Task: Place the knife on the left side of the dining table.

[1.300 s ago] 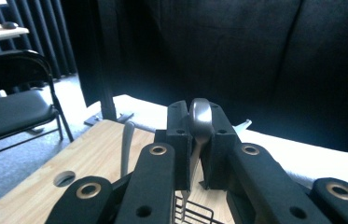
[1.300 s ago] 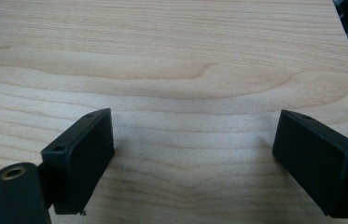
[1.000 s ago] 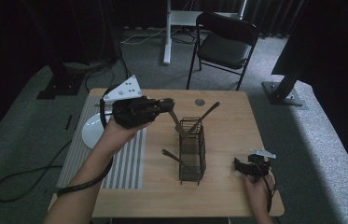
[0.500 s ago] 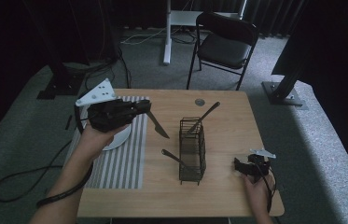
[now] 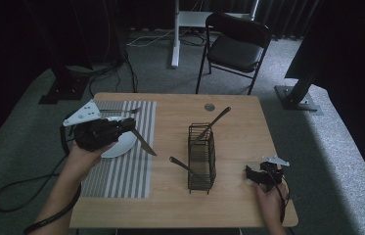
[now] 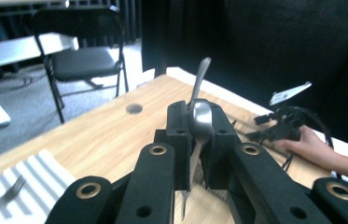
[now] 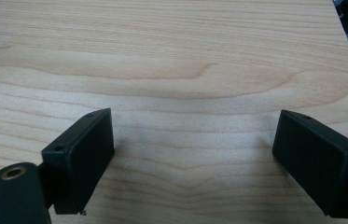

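The left gripper has its two black jaws clamped on a metal utensil, whose rounded handle end sits between the pads while a thinner part runs down between the jaws. Straight beyond the jaws another utensil handle rises, tilted. Far right, a hand rests on the table with the right gripper. Lower left lies a fork on a striped mat. Upper left stands a chair.
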`<state>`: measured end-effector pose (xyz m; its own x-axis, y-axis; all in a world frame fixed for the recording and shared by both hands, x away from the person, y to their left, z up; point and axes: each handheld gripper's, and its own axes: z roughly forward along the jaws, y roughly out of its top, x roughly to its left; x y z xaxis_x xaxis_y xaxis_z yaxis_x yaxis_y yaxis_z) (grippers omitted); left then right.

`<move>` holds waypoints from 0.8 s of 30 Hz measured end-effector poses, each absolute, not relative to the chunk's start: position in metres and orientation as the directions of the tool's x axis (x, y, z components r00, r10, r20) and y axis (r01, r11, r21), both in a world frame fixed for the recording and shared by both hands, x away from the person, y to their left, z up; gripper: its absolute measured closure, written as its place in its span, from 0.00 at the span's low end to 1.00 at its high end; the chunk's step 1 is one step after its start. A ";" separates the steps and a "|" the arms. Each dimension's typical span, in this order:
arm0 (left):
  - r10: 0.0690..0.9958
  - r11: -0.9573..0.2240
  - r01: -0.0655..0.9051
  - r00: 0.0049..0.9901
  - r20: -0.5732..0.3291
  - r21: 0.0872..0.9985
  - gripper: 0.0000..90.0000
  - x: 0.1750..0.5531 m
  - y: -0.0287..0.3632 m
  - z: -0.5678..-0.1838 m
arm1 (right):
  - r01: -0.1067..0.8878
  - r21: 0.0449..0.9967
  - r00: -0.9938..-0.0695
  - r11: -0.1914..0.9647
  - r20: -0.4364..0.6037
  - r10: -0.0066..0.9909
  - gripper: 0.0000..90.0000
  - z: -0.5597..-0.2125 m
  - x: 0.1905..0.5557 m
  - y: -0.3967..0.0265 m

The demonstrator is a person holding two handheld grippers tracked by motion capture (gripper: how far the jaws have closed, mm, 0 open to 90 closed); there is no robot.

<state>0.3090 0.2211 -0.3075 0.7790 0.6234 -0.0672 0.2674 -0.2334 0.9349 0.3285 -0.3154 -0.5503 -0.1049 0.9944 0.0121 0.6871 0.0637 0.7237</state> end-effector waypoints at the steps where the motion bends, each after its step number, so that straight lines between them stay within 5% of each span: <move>1: 0.630 -0.232 0.275 0.774 -0.072 0.933 0.93 0.309 0.223 -0.311 | 0.687 0.724 -0.105 0.064 0.012 0.994 0.13 -0.550 0.329 -0.315; 24: 0.690 -0.211 0.422 0.703 -0.172 0.882 0.93 0.308 0.248 -0.381 | 0.687 0.724 -0.105 0.064 0.011 0.994 0.13 -0.550 0.329 -0.315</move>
<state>0.3082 0.2476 -0.3811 0.7035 0.6897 -0.1716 0.4217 -0.2106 0.8819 0.3285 -0.3155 -0.5503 -0.1052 0.9944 0.0114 0.6868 0.0644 0.7240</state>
